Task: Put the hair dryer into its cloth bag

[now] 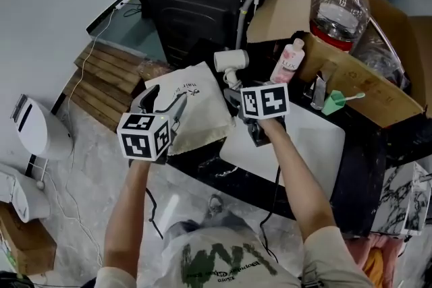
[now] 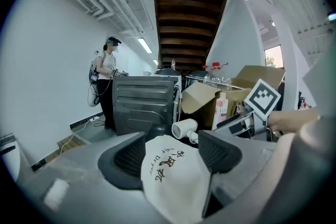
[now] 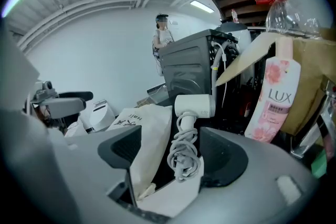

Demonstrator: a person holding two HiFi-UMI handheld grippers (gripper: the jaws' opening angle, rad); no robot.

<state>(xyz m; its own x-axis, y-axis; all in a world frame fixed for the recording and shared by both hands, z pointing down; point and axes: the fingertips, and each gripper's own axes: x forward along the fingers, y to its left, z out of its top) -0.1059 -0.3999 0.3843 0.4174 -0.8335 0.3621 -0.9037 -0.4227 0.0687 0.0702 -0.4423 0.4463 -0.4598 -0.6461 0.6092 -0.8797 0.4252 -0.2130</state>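
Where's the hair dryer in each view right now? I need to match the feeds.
Head view: hair dryer, upper centre, beyond the cloth bag.
Left gripper view: hair dryer, centre, above the cloth bag.
Right gripper view: hair dryer, centre, cord bundled below.
Shared landmark: pink bottle, right of it in each.

Bright, even light; fisheye bending, black corners (2 gripper views), blurred foreground.

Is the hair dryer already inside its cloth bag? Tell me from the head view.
No, the whole white hair dryer lies in the open at the far corner of the cloth bag.
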